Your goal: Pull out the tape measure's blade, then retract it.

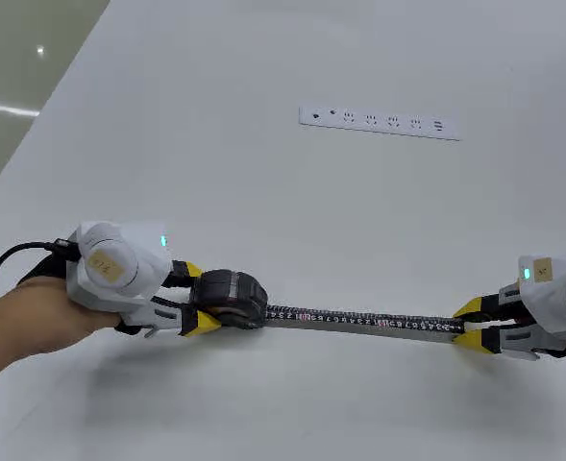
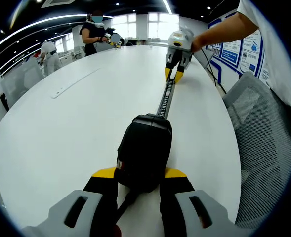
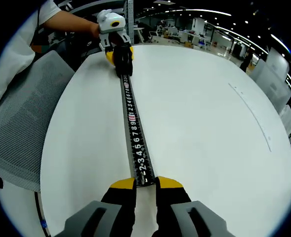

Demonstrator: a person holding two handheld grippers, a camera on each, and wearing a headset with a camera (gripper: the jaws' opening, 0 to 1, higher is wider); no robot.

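Note:
A black tape measure case [image 1: 231, 298] rests on the white table [image 1: 292, 211], and my left gripper [image 1: 197, 299] is shut on it. The case fills the space between the yellow-tipped jaws in the left gripper view [image 2: 144, 150]. Its blade [image 1: 364, 320] is pulled out to the right, lying just above the tabletop with black numbers on it. My right gripper [image 1: 468, 324] is shut on the blade's end. In the right gripper view the blade [image 3: 134, 128] runs from my jaws away to the case [image 3: 123, 61] held by the left gripper [image 3: 118, 54]. The right gripper [image 2: 175, 74] appears far off in the left gripper view.
A white power strip [image 1: 380, 123] lies flat on the table beyond the blade. A grey mesh chair [image 2: 264, 143] stands by the table edge near me. People stand at the table's far end [image 2: 97, 30]. A black cable [image 1: 4, 264] trails from the left gripper.

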